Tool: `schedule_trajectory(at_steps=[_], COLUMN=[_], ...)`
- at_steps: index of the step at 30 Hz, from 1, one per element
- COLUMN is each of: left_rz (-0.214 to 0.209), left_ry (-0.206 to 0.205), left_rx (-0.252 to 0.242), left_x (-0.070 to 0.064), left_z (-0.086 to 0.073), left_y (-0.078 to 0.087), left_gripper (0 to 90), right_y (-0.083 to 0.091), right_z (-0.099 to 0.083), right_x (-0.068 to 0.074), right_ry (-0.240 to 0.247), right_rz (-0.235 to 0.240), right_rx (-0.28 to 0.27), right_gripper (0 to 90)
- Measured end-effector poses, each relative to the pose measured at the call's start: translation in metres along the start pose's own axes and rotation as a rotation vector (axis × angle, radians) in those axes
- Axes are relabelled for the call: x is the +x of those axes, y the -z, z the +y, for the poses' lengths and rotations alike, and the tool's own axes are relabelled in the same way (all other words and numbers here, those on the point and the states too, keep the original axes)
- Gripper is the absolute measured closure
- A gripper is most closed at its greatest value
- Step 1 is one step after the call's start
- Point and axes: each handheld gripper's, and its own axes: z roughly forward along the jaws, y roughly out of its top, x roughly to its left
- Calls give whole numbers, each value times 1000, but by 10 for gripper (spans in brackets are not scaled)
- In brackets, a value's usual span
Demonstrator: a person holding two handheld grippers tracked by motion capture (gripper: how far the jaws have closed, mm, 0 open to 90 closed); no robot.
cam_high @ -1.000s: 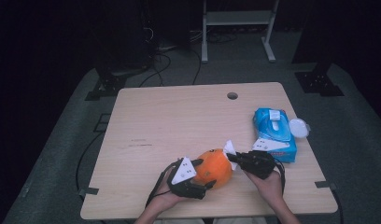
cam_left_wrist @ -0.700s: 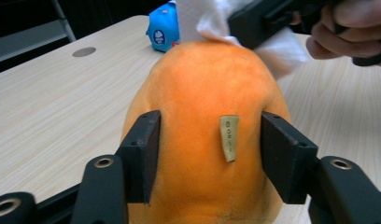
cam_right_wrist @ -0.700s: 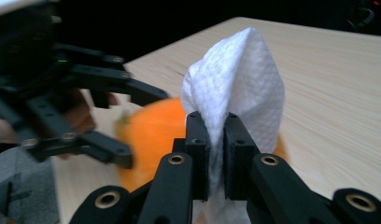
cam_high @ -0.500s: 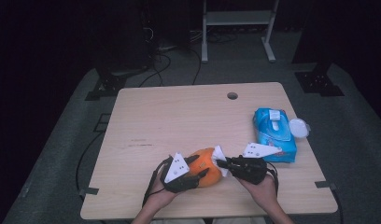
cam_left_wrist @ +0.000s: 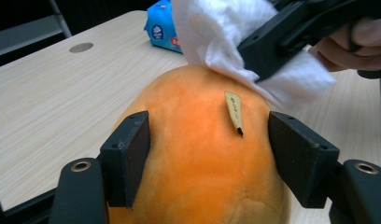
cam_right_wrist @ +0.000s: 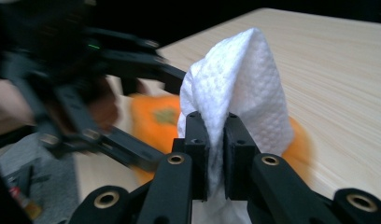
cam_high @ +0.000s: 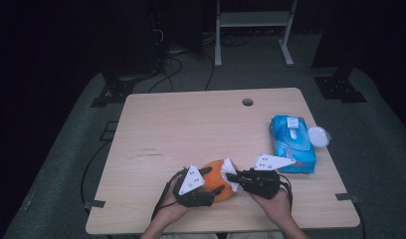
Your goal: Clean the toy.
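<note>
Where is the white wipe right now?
The white wipe is pinched in the right gripper, pressed on the orange fruit that the left gripper holds, near the table's front edge in the high view.

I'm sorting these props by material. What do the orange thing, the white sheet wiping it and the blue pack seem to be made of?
Orange thing: looks like soft plush fabric, with a matte, fuzzy nap and a small sewn-in tag.
White sheet: probably a nonwoven wipe or paper towel, with a dimpled embossed texture and soft folds.
Blue pack: probably plastic film, glossy and slightly crinkled.
</note>
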Motion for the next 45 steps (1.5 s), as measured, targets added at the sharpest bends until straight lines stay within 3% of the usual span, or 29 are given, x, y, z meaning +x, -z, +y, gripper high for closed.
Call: schedule_trajectory(at_steps=[2,9,14,19,21,24,29,36,40,43,45], left_rz=[-5,-34,-46,-27,-39,-35,-56,-56,-25,-16,-21], left_ry=[-4,-8,-4,53,71,51,27,84,80,79,84], left_rx=[0,-1,6,33,42,52,56,27,55,74,69], left_x=[-1,-2,0,11,13,11,7,13,17,19,20], left_z=[0,0,-1,2,0,0,-1,4,1,-1,1], left_y=[1,-2,0,8,7,7,6,12,11,11,13], left_gripper=[318,321,313,204,205,257,280,225,269,267,247], right_y=[-2,6,2,3,3,2,-2,2,0,-5,-6], right_z=[1,-10,-6,-9,-10,-9,-2,-8,-6,-2,-2], right_x=[3,-25,-14,-20,-21,-17,1,-16,-9,3,1], right_ry=[24,-72,-16,-43,-45,-43,23,-35,-21,46,32], right_rz=[-8,-74,-76,-73,-74,-79,-43,-66,-46,-37,-25], right_rx=[12,6,26,29,33,36,34,31,40,63,57], right_gripper=[815,814,815,816,815,817,816,816,818,819,819])
